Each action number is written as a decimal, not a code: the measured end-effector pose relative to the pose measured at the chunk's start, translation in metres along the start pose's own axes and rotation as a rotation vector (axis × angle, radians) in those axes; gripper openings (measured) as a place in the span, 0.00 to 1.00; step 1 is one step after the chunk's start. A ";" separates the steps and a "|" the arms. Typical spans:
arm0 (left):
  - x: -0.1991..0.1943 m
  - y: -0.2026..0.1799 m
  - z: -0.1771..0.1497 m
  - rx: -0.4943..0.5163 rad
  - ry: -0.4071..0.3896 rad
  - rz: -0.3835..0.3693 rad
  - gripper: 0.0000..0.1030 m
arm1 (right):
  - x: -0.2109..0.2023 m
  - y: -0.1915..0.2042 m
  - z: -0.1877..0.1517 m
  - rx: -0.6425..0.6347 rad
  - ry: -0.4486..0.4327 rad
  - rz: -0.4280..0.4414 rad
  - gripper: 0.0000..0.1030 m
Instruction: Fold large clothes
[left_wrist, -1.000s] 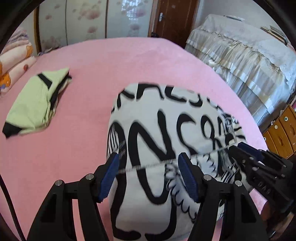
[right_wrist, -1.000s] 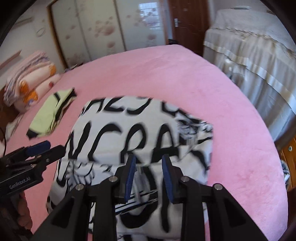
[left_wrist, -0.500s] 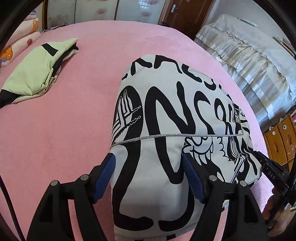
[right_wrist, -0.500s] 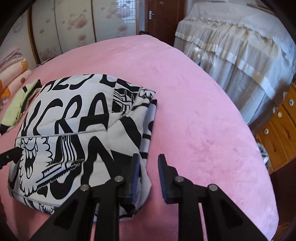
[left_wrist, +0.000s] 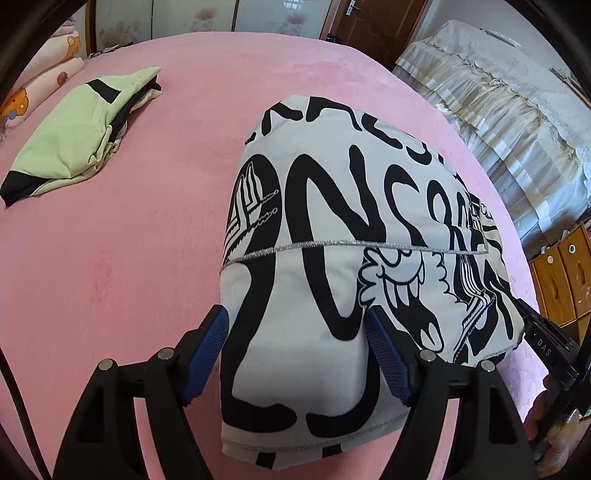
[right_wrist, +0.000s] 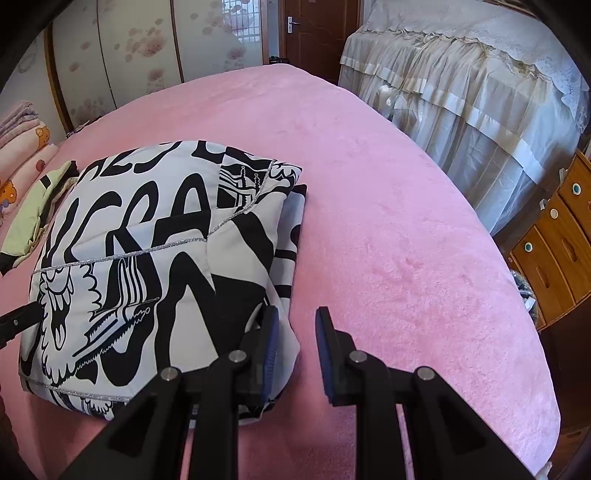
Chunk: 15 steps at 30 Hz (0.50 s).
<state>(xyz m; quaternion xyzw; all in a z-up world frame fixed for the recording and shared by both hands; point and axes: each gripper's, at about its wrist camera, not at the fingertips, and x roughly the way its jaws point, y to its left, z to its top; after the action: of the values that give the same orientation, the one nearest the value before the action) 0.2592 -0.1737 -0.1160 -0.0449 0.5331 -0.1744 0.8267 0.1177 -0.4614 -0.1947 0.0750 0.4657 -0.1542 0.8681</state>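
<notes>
The folded black-and-white printed garment (left_wrist: 332, 266) lies on the pink bed (left_wrist: 129, 258), near its front edge. The left tongs (left_wrist: 297, 343) stand spread wide, having just been opening, with the garment's near left part between the pads, unpinched. The right tongs (right_wrist: 293, 343) have just narrowed; their gap is empty over bare bed, the left pad (right_wrist: 271, 345) against the garment's near right corner. A folded green garment (left_wrist: 81, 133) lies far left.
</notes>
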 end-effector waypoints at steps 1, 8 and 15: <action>-0.001 0.000 -0.002 -0.002 0.007 0.000 0.73 | -0.001 0.000 0.000 0.002 0.002 0.003 0.20; -0.023 -0.003 -0.017 0.004 0.029 0.001 0.73 | -0.022 0.001 -0.010 0.029 0.027 0.019 0.25; -0.057 0.005 -0.039 -0.010 0.028 0.022 0.73 | -0.053 0.002 -0.035 0.052 0.042 0.071 0.47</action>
<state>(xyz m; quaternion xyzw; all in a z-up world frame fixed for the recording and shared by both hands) 0.2039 -0.1458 -0.0845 -0.0407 0.5458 -0.1633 0.8209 0.0632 -0.4398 -0.1704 0.1173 0.4765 -0.1340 0.8609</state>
